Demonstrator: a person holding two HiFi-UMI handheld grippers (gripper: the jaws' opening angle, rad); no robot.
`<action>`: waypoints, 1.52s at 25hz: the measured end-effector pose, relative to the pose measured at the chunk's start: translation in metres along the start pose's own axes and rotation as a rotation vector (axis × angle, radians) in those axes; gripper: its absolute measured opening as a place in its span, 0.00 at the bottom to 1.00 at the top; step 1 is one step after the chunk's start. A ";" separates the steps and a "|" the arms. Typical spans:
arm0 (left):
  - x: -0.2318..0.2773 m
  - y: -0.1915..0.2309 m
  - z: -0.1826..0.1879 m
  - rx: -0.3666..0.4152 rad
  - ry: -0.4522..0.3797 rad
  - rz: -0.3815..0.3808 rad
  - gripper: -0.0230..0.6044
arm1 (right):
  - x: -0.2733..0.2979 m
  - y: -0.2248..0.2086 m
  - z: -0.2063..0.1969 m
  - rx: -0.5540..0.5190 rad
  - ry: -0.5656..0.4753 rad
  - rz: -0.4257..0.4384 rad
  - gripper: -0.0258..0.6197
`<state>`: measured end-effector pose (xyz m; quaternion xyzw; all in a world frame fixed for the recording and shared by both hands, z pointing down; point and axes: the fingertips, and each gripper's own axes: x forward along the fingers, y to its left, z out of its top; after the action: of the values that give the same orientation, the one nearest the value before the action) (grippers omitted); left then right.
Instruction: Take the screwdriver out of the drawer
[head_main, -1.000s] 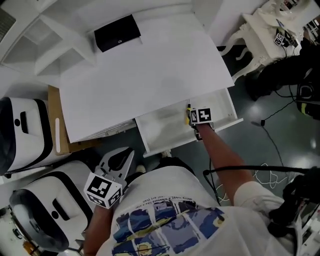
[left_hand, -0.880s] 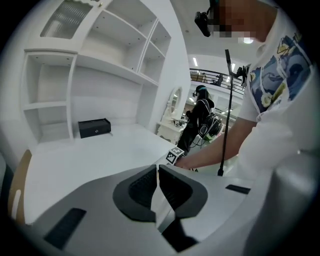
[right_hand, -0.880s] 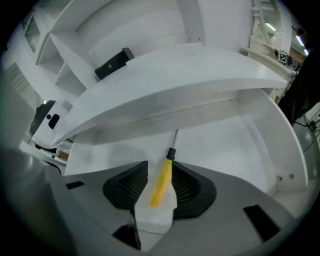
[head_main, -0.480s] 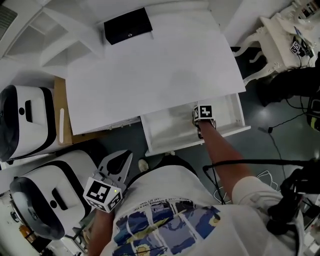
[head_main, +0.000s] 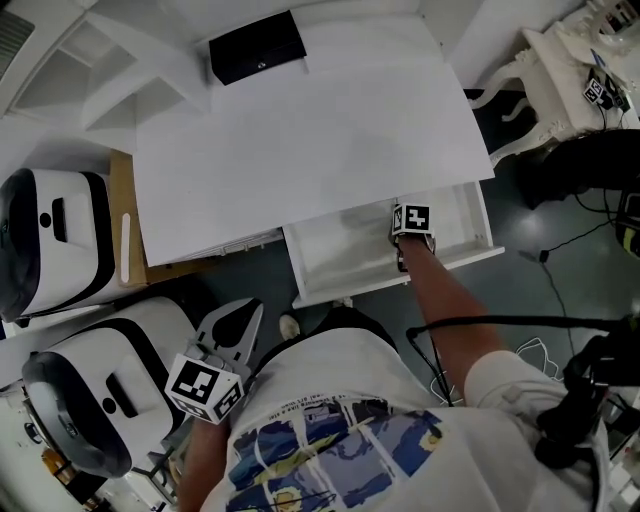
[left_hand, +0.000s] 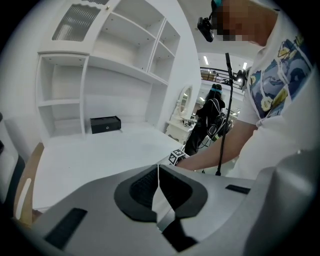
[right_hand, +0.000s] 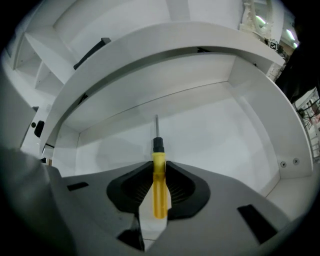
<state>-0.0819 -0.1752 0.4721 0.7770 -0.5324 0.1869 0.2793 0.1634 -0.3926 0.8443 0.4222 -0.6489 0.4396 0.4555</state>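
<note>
A broad white desk (head_main: 300, 140) fills the middle of the head view, its top bare but for a black box (head_main: 257, 46) at the far edge. Behind it, in the left gripper view, rise white shelves (left_hand: 100, 65). Under the desk's near edge a white drawer (head_main: 330, 262) stands pulled out toward the person, whose printed white shirt (head_main: 330, 430) takes up the bottom of the head view.

The person's right arm reaches into the drawer, and the right gripper (right_hand: 159, 167) points steeply down inside it, toward the drawer's right half. Its jaws have just been closing and are now clamped on the yellow handle of the screwdriver (right_hand: 159, 185). The tool runs straight out between the pads, with its black collar and thin metal shaft pointing toward the drawer's back wall, above the white drawer floor.

The left gripper (left_hand: 158, 172) is held low at the person's left side, well apart from the drawer, with its jaws together and nothing between them.
</note>
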 end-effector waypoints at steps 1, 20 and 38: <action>0.000 0.001 0.001 0.002 -0.002 -0.005 0.06 | -0.002 -0.001 0.001 0.015 -0.009 0.006 0.19; -0.011 0.007 0.005 0.072 -0.055 -0.112 0.06 | -0.057 -0.021 0.011 0.405 -0.172 0.105 0.19; -0.064 0.015 -0.018 0.113 -0.105 -0.192 0.06 | -0.124 0.019 -0.031 0.471 -0.310 0.170 0.19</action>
<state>-0.1193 -0.1218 0.4525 0.8475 -0.4582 0.1479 0.2232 0.1809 -0.3395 0.7274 0.5224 -0.6240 0.5449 0.2021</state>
